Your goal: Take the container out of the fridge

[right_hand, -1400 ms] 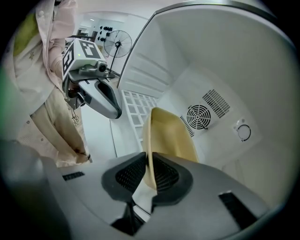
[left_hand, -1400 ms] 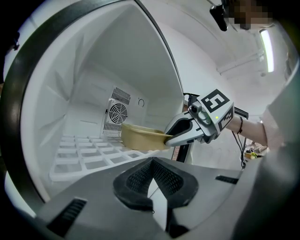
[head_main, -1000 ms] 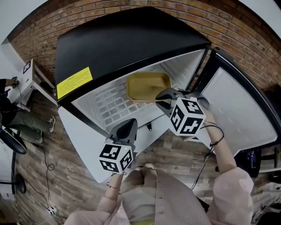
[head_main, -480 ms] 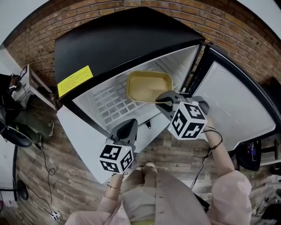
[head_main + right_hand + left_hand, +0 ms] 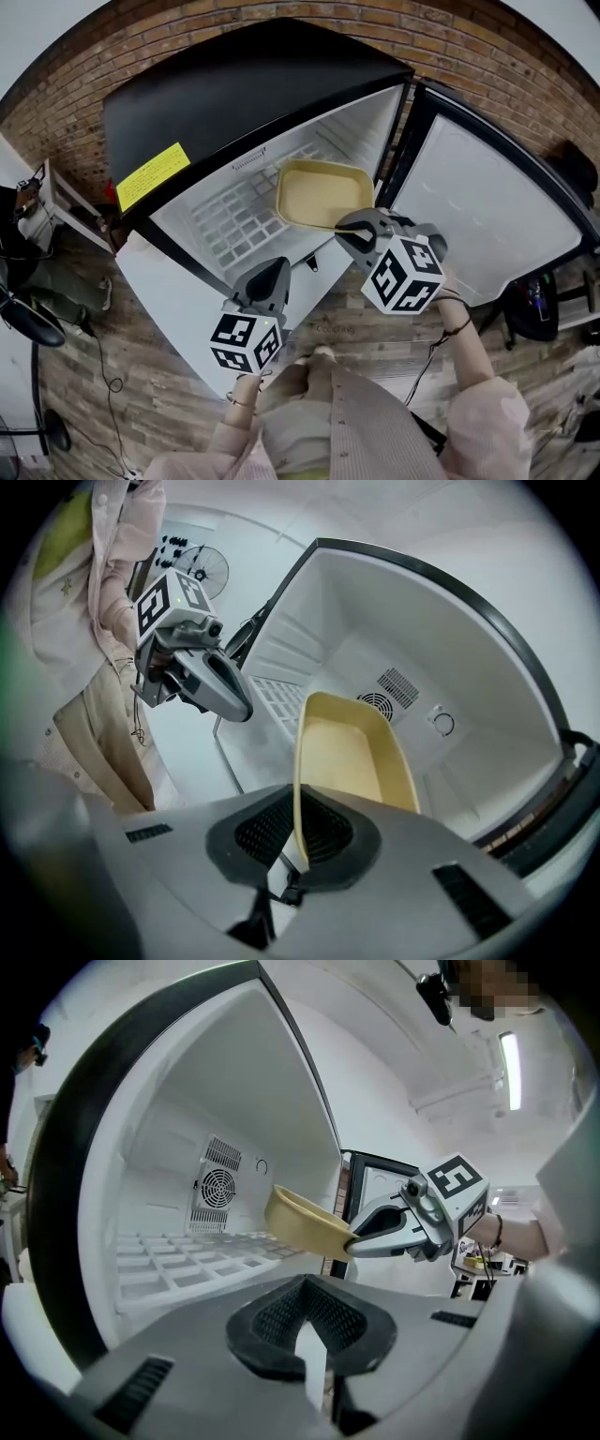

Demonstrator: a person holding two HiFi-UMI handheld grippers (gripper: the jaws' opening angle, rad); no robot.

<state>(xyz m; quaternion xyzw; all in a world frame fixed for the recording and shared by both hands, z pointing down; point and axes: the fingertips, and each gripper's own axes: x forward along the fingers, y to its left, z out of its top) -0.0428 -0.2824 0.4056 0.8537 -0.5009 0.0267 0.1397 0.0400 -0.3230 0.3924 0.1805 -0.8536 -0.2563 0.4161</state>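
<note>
A shallow yellow container [image 5: 323, 192] hangs tilted above the white wire shelf [image 5: 234, 220] inside the small black fridge [image 5: 253, 84]. My right gripper [image 5: 349, 225] is shut on the container's near rim. In the right gripper view that rim [image 5: 298, 789] runs straight between the pads. The left gripper view shows the container [image 5: 305, 1225] lifted off the shelf, with the right gripper [image 5: 389, 1232] holding it from the right. My left gripper [image 5: 272, 274] is lower left, outside the fridge's front edge, shut and empty.
The fridge door [image 5: 478, 206] stands open to the right, close to my right hand. A brick wall [image 5: 525, 66] rises behind the fridge. On the wood floor lie cables [image 5: 103, 366], and a white stand [image 5: 52, 202] is at the left.
My right gripper has drawn the container a little toward the fridge's front. The left gripper has stayed where it was.
</note>
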